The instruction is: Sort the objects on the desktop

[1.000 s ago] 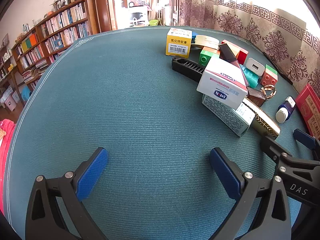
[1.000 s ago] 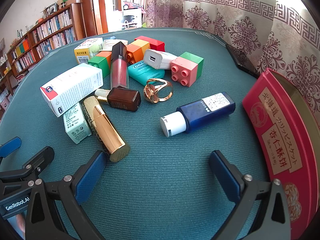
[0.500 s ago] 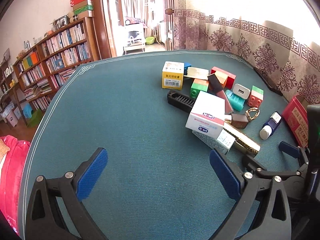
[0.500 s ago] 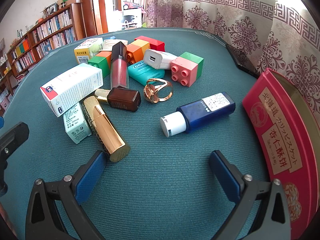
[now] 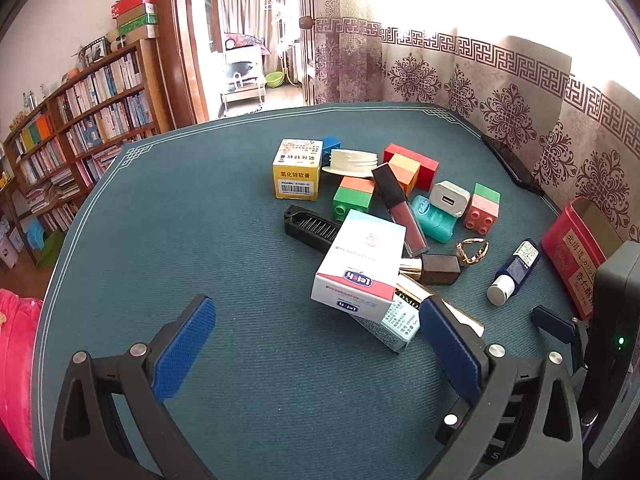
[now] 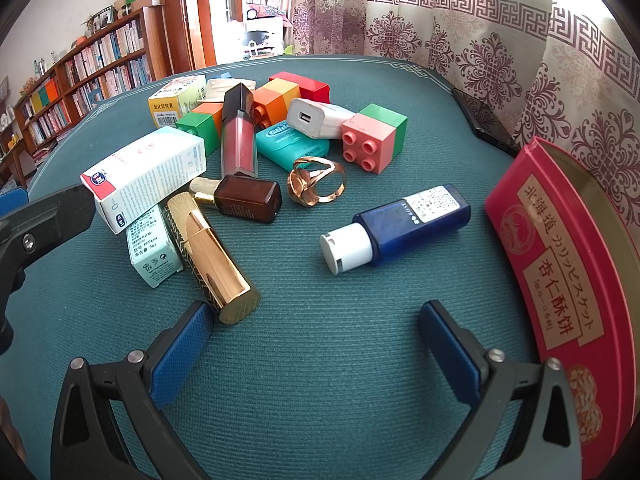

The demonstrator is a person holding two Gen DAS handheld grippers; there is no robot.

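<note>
Since both our left tool (image 5: 316,354) and right tool (image 6: 316,354) gape wide and empty above the counter (image 5: 180,220), we judge sorting barely begun: the boxes, blocks and bottles still sit heaped beside the red tin (image 6: 560,264).

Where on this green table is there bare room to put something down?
Bare cloth lies left of the yellow box and black comb, and between the blue bottle and right gripper. The far right, up to the red tin, is crowded.
</note>
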